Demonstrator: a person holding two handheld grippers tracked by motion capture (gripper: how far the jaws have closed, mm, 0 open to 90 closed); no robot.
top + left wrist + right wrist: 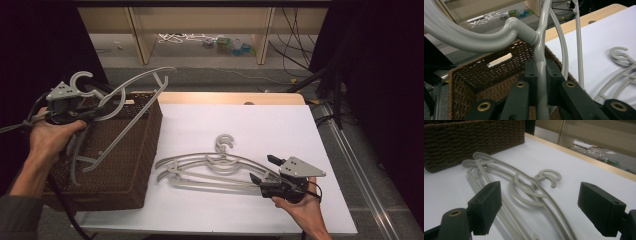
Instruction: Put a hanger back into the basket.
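— Grey plastic, that hanger (117, 107) in the left gripper (95, 114)?

— Yes. In the left gripper view the two black jaws are pressed against the thin neck of the hanger (541, 67) from both sides, just below where the thick hook curves away. From the high view, it is held tilted over the basket (132, 165), its hook up by the gripper's grey plate and its arms slanting across the basket's open top.

— What sort of basket?

— Dark brown wicker, rectangular, sitting at the left end of the white table (280, 130). A slot handle shows in its far wall in the left gripper view (474, 75).

— And the right gripper (262, 170)?

— Its jaws stand wide apart with nothing between them. It rests low at the table's near right, pointed at the heap of hangers (212, 167).

— More hangers?

— A few grey ones lying flat and overlapping on the table, hooks toward the far side. In the right gripper view the heap (524, 190) lies just ahead of the open jaws, with the basket (474, 142) beyond it.
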